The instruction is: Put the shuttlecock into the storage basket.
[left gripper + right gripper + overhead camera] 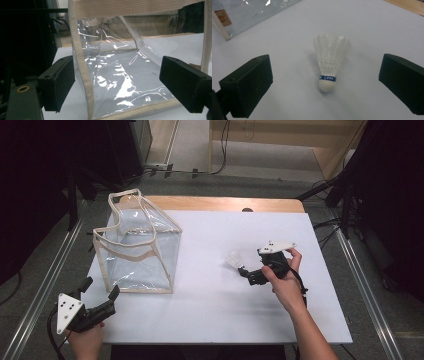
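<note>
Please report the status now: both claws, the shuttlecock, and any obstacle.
Left claw open, facing clear bag, not touching. Right claw open, astride shuttlecock, no contact. Shuttlecock lying on white table, cork toward claw. Nothing between claw and shuttlecock.

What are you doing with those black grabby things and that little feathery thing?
A person holds a gripper in each hand at a white table. The right gripper has its jaws open on either side of a white shuttlecock lying on the table, not touching it yet. The left gripper is open too, pointed at a corner of a clear plastic bag with beige trim. Nothing is being held.
</note>
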{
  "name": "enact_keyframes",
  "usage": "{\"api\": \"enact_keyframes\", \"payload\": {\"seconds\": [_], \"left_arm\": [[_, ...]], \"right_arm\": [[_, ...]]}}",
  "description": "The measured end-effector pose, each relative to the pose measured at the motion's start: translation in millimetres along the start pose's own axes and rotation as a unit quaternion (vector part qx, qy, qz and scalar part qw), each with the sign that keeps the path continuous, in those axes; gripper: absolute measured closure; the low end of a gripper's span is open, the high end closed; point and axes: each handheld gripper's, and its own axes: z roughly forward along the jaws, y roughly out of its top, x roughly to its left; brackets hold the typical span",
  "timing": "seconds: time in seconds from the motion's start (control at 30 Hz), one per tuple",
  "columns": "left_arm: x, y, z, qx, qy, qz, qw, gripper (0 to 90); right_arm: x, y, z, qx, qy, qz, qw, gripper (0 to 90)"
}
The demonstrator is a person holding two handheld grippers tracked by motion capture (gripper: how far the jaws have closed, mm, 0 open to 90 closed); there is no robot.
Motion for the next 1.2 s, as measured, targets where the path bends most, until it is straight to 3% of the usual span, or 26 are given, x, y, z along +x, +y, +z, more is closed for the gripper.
{"api": "enact_keyframes", "payload": {"seconds": [0.47, 0.67, 0.8, 1.03, 1.2], "left_arm": [[-0.2, 0.0, -0.2, 0.000, 0.000, 0.000, 1.0000, 13.7], [-0.5, -0.1, 0.0, 0.000, 0.000, 0.000, 1.0000, 13.7], [-0.4, -0.1, -0.1, -0.001, 0.000, 0.000, 1.0000, 13.7], [-0.6, -0.1, 0.1, 0.000, 0.000, 0.001, 1.0000, 13.7], [-1.0, -0.1, 0.2, 0.000, 0.000, 0.003, 1.0000, 13.7]], "right_arm": [[3.6, -6.1, 18.9, 0.049, 0.001, -0.019, 0.9986, 0.0], [2.6, -13.3, 28.3, 0.078, -0.016, -0.025, 0.9965, 11.6], [1.0, -15.6, 33.0, 0.084, -0.020, -0.027, 0.9958, 12.4], [-0.4, -18.5, 42.0, 0.103, -0.037, 0.006, 0.9940, 31.7], [-0.1, -19.6, 46.6, 0.106, -0.031, 0.015, 0.9938, 41.3]]}}
